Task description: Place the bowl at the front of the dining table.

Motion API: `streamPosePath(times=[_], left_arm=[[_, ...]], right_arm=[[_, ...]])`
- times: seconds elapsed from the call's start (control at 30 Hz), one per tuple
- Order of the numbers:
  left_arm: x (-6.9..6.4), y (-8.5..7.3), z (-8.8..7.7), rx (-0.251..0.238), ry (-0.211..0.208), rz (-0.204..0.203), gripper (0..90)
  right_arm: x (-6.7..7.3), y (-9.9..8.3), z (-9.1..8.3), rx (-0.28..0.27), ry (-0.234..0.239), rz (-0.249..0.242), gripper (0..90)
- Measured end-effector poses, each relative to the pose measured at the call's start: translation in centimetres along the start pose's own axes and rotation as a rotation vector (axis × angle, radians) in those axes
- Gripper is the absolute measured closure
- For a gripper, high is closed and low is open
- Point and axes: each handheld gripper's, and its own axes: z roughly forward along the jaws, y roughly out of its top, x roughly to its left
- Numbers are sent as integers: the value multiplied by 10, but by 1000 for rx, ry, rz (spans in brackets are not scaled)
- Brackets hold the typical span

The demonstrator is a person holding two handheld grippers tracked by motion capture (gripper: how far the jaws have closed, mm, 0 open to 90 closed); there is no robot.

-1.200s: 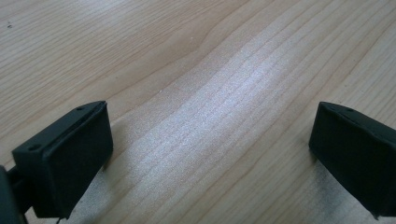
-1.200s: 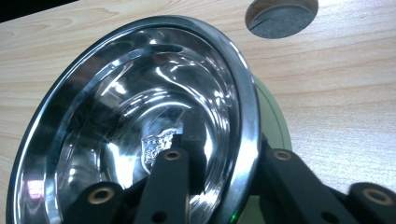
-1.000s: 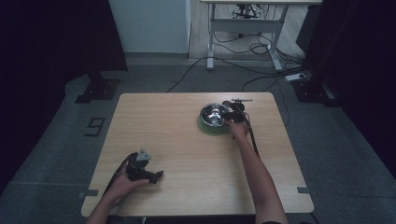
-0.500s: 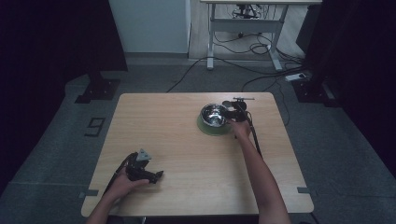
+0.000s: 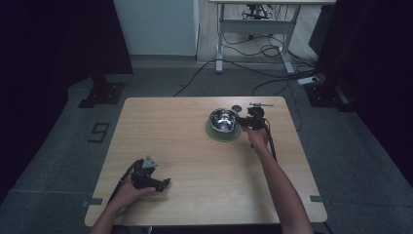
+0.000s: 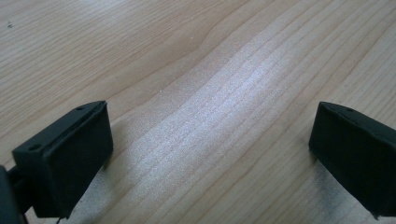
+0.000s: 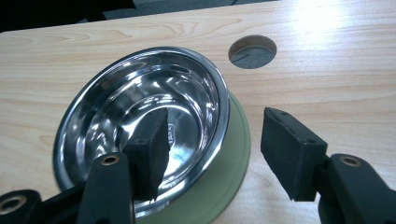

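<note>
Nothing has moved: my right tool [image 7: 210, 154] gapes across the steel bowl [image 7: 140, 126] rim; left tool [image 6: 210, 154] open, empty.

My left jaw hides part of the bowl [image 7: 140, 116] floor. The green plate [image 7: 233, 154] under it runs off the bottom edge, mostly covered.

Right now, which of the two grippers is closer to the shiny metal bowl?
Right. The right gripper straddles the metal bowl's rim, open; the left gripper rests at the table's near left corner.
</note>
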Motion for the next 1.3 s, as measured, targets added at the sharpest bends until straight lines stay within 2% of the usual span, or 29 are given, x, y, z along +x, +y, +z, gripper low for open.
streamPosePath(times=[0.47, 0.97, 1.3], left_arm=[[0, 0, 0, 0, 1, -1, 0], [0, 0, 0, 1, 0, -1, 0], [0, 0, 0, 0, 1, -1, 0]], right_arm=[[10, -20, -32, 27, 78, -80, 426], [17, -42, -64, 31, 119, -120, 426], [19, -66, -90, 47, 155, -152, 421]])
